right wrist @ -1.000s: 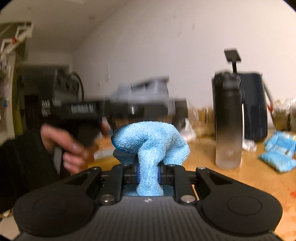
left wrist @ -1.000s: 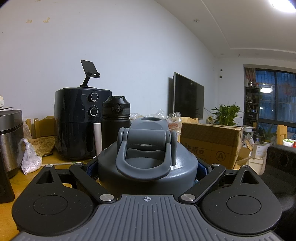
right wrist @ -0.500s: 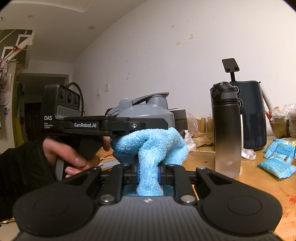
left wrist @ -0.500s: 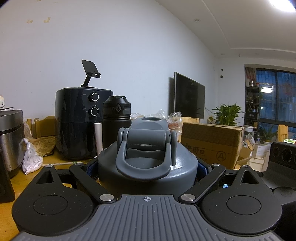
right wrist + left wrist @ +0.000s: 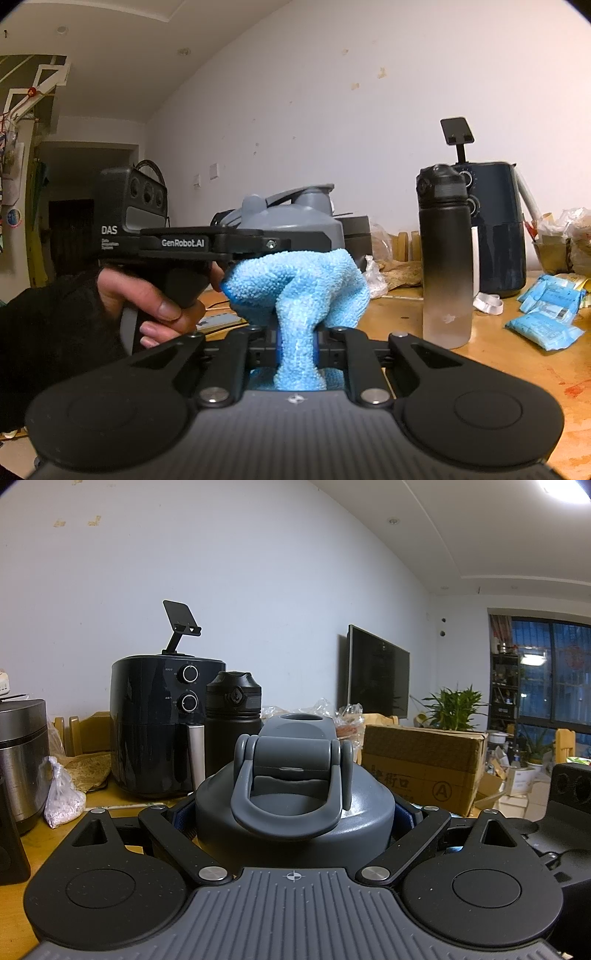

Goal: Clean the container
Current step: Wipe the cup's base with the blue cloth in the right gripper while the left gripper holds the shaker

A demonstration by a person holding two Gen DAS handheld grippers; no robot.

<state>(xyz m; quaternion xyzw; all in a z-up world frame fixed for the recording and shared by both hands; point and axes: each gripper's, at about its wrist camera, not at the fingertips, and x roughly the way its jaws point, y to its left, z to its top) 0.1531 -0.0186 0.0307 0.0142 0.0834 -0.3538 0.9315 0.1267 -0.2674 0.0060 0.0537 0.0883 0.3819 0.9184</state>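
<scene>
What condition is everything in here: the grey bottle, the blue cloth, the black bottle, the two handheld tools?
Grey plastic container: lid shut, carry loop folded down, clamped.
Left gripper: jaws shut on the container.
Blue microfibre cloth: bunched, pinched.
Right gripper: jaws shut on the cloth.
Black-to-clear tall bottle: upright on the wooden table, capped.
Dark air fryer: drawer closed.
Wall television: off.

L gripper (image 5: 293, 812) clamped on grey bottle (image 5: 293, 797); air fryer (image 5: 162, 727) behind
</scene>
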